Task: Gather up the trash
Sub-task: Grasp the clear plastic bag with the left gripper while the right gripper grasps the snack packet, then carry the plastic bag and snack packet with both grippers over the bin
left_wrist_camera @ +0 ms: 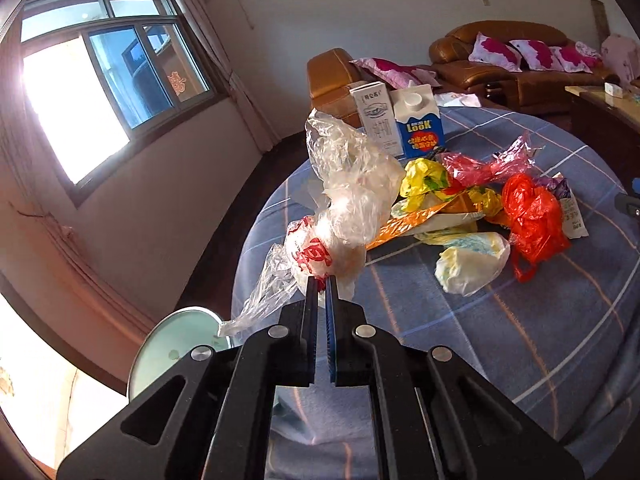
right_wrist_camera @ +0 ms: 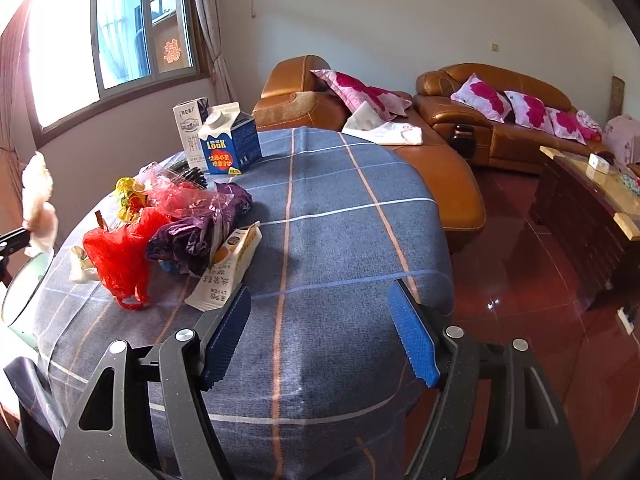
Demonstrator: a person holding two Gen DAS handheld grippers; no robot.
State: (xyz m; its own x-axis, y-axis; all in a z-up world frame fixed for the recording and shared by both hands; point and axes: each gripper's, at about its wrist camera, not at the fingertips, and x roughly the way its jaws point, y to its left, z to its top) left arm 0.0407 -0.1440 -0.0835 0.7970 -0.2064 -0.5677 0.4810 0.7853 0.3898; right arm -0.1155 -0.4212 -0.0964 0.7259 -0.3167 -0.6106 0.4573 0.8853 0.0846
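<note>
Left hand-held gripper (left_wrist_camera: 321, 280) clamped narrow on crumpled clear plastic bag (left_wrist_camera: 352, 184), lifted above bench (left_wrist_camera: 500, 340) edge, beside pale green bin (left_wrist_camera: 176, 344); right hand-held gripper (right_wrist_camera: 320, 300) spread wide, gripping nothing, hovering over checked blue cloth; just beyond, white wrapper (right_wrist_camera: 228, 268), purple bag (right_wrist_camera: 192, 240), red bag (right_wrist_camera: 120, 256), yellow wrapper (right_wrist_camera: 128, 192) heaped together; farther back, blue carton (right_wrist_camera: 230, 144) touching white carton (right_wrist_camera: 192, 128), both upright.

The tabletop (right_wrist_camera: 340, 208) wears blue-grey cloth checked with white and orange lines. On it lie a red bag (left_wrist_camera: 534, 222), a yellow wrapper (left_wrist_camera: 424, 178), a pink film (left_wrist_camera: 488, 166), a purple bag (right_wrist_camera: 192, 240) and a blue-and-white carton (left_wrist_camera: 418, 124). Claw pads (right_wrist_camera: 412, 336) are blue.
</note>
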